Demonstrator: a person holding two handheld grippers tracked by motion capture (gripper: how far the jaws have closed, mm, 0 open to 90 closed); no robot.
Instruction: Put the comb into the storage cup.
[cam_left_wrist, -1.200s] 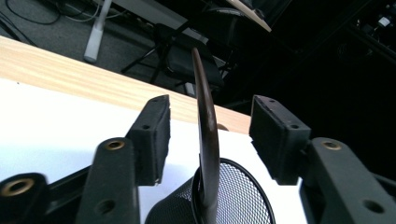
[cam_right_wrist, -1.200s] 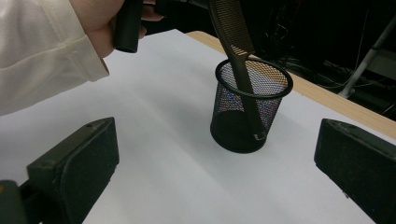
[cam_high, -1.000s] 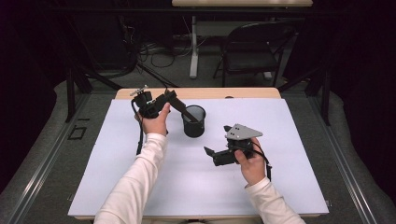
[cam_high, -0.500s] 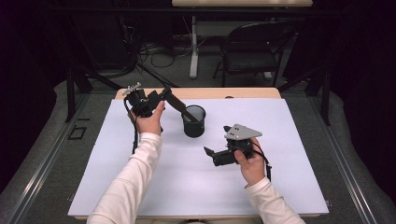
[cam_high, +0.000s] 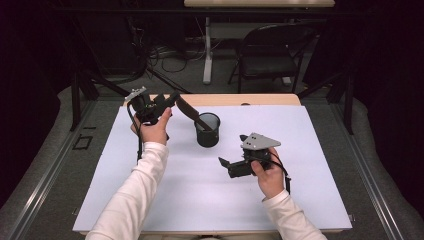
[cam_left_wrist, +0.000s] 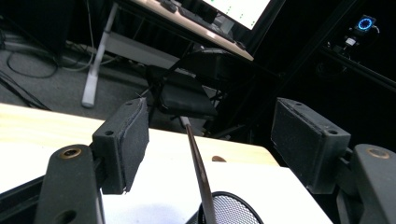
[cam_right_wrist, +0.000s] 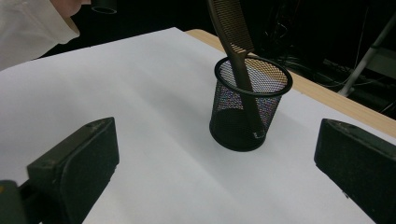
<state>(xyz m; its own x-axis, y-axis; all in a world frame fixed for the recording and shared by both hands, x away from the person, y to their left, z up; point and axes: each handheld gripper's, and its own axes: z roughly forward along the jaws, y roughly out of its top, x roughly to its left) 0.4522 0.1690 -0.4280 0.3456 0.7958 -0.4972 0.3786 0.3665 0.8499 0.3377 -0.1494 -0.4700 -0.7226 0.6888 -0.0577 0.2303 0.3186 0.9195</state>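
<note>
A black mesh cup (cam_high: 207, 132) stands on the white sheet, back of centre. A brown comb (cam_high: 191, 113) stands in it and leans up to the left. My left gripper (cam_high: 172, 98) is held in the air just left of the comb's top, pointing at it. In the left gripper view the comb (cam_left_wrist: 199, 163) shows edge-on between the pads (cam_left_wrist: 133, 140) without touching either; the jaws have just been opening. My right gripper (cam_high: 224, 164) rests low to the right of the cup, open and holding nothing. The cup (cam_right_wrist: 250, 112) and comb (cam_right_wrist: 237, 51) lie ahead of it.
The white sheet (cam_high: 310, 150) covers most of a wooden table (cam_high: 250, 99). A black folding chair (cam_high: 267, 55), a desk leg (cam_high: 207, 50) and floor cables (cam_high: 165, 55) lie beyond the far edge. Dark stand legs (cam_high: 85, 85) flank the table.
The left hand has drawn back to the left, away from the cup, and its jaws have spread. The comb stays leaning in the cup. The right hand has not moved.
</note>
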